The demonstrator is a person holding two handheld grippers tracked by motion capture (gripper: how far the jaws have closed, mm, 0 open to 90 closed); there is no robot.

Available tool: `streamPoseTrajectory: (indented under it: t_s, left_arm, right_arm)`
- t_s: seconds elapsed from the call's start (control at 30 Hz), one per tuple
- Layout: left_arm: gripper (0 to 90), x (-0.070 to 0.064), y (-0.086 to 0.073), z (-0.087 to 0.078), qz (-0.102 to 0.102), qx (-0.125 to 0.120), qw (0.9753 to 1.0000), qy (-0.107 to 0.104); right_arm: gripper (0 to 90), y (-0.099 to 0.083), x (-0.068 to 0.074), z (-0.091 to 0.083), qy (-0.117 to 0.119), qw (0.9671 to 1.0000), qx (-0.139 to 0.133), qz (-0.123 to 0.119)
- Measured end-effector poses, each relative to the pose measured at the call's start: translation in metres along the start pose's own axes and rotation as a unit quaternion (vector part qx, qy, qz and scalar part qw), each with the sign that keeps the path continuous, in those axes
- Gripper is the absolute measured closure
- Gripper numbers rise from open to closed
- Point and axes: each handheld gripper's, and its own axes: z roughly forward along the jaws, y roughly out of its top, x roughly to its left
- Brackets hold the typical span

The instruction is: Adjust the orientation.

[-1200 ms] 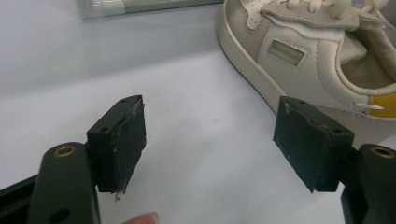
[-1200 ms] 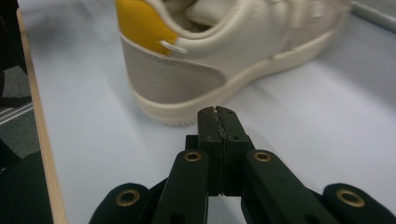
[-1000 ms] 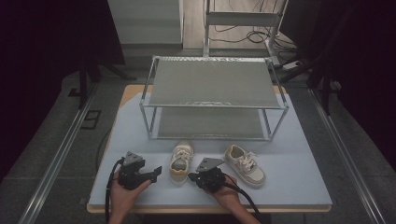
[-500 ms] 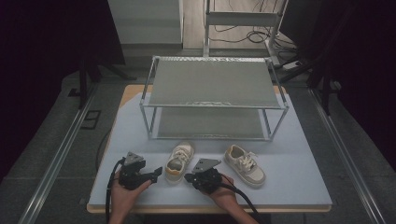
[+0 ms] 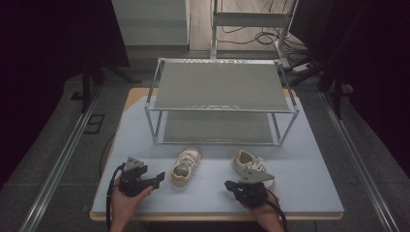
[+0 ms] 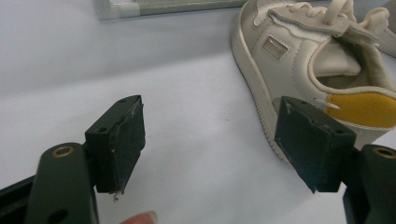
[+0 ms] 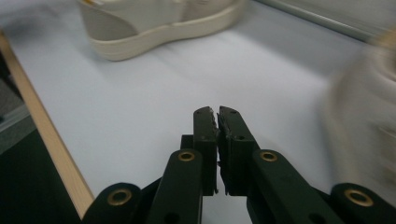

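A two-shelf rack point(image 5: 220, 104) stands on the table point(image 5: 309, 159) toward twelve o'clock. Just before it lie two shoes, well apart: the left shoe point(image 5: 184, 167) at about seven o'clock of the rack, the right shoe point(image 5: 250, 166) at five. The left gripper point(image 5: 157, 180) sits at nine o'clock of the left shoe; the right gripper point(image 5: 228, 184) sits at seven of the right shoe.

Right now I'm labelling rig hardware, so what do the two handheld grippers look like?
Both are black. The left gripper has flat square pads and brass-coloured pivot rivets; the right gripper has matching rivets. Each carries a grey three-cornered plate and trails a black cable.
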Motion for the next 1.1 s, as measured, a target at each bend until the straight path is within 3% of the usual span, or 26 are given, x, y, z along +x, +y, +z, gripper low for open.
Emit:
streamPoseTrajectory:
  t_s: [0.4, 0.5, 0.53, 0.67, 0.8, 1.1]
  left_arm:
    - [24.2, -0.001, 0.0, -0.001, 0.003, 0.004, 1.0, -0.002]
    - [24.2, -0.001, 0.0, 0.0, 0.002, 0.004, 1.0, -0.001]
    - [24.2, 0.0, -0.001, 0.001, 0.0, 0.005, 1.0, 0.0]
    - [24.2, 0.0, -0.001, 0.002, 0.0, 0.009, 1.0, 0.0]
    - [24.2, 0.001, -0.001, 0.001, 0.001, 0.007, 1.0, 0.0]
    - [24.2, 0.0, -0.002, 0.003, 0.002, 0.01, 0.9999, 0.001]
  right_arm:
    - [86.0, -0.037, -0.029, -0.042, -0.046, 0.9972, -0.011, 0.058]
    - [86.8, -0.042, -0.034, -0.045, -0.051, 0.9966, -0.011, 0.064]
    - [88.0, -0.044, -0.038, -0.046, -0.041, 0.9962, -0.013, 0.076]
    - [88.4, -0.044, -0.039, -0.047, -0.04, 0.9963, -0.009, 0.076]
    - [88.6, -0.045, -0.045, -0.051, -0.051, 0.9953, -0.007, 0.082]
    - [89.2, -0.052, -0.073, -0.065, -0.077, 0.9902, -0.017, 0.115]
